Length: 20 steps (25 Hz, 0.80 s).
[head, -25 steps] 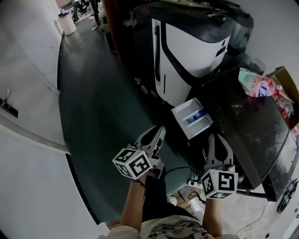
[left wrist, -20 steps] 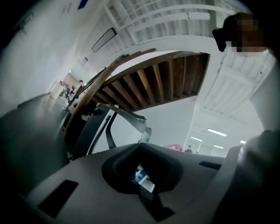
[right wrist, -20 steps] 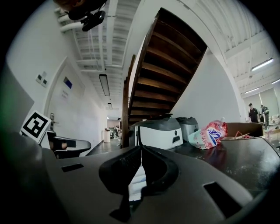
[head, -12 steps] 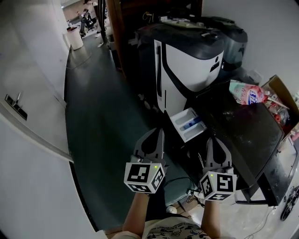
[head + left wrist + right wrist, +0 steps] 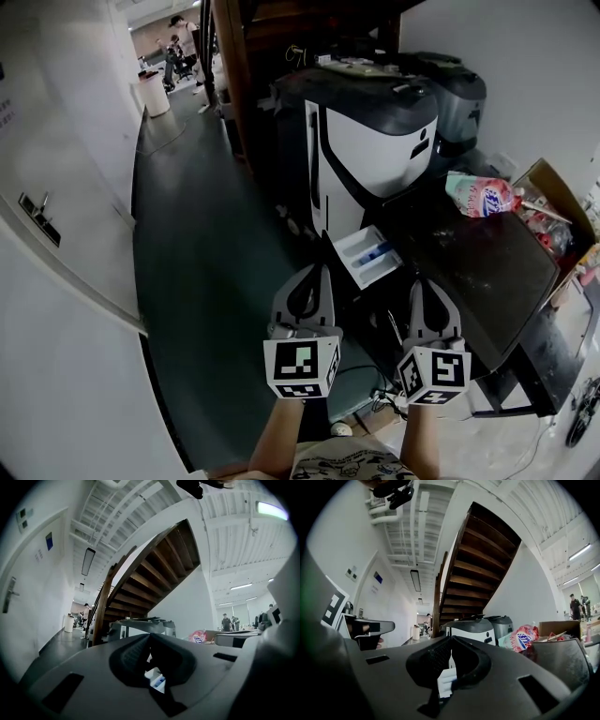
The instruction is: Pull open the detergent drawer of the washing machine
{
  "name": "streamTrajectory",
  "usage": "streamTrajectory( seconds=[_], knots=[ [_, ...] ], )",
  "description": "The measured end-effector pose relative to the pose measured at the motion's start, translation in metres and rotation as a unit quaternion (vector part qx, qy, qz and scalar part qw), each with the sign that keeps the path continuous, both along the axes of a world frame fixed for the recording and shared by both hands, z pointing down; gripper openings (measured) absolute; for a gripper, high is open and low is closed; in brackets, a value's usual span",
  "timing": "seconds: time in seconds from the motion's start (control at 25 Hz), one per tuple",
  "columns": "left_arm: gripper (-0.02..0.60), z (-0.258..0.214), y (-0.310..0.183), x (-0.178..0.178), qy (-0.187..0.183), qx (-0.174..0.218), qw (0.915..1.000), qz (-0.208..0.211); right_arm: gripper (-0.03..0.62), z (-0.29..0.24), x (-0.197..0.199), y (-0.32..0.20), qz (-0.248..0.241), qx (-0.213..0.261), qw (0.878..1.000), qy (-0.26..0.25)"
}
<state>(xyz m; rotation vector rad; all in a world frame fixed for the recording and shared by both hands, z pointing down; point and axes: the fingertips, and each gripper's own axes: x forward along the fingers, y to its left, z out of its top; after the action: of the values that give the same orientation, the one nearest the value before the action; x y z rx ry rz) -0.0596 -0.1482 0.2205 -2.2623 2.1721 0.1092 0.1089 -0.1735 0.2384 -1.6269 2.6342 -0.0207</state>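
In the head view the white detergent drawer (image 5: 367, 256), with a blue insert, stands pulled out from the front of the dark washing machine (image 5: 473, 272). My left gripper (image 5: 325, 270) is shut and empty, held level just short of the drawer's near left corner. My right gripper (image 5: 427, 285) is also shut and empty, beside the drawer's near right, over the machine's front edge. In the left gripper view the jaws (image 5: 150, 637) meet, and the drawer (image 5: 156, 680) shows below them. The right gripper view has its jaws (image 5: 451, 642) closed, with the drawer (image 5: 446, 681) under them.
A white and black appliance (image 5: 375, 141) stands behind the drawer under a wooden stair. A detergent bag (image 5: 478, 195) and a cardboard box (image 5: 555, 202) sit at the machine's far end. Cables (image 5: 370, 375) lie on the floor near my feet. A white wall with a door handle (image 5: 37, 217) runs along the left.
Both grippers have risen and drawn back from the open drawer. The left one has rolled upright, so its marker cube now faces the camera squarely.
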Motion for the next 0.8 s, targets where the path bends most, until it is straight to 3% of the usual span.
streamTrajectory(
  seconds=[0.8],
  knots=[
    [0.014, -0.012, 0.009, 0.027, -0.030, 0.007, 0.9995, 0.001, 0.014, -0.014, 0.015, 0.011, -0.003, 0.016, 1.000, 0.001]
  ],
)
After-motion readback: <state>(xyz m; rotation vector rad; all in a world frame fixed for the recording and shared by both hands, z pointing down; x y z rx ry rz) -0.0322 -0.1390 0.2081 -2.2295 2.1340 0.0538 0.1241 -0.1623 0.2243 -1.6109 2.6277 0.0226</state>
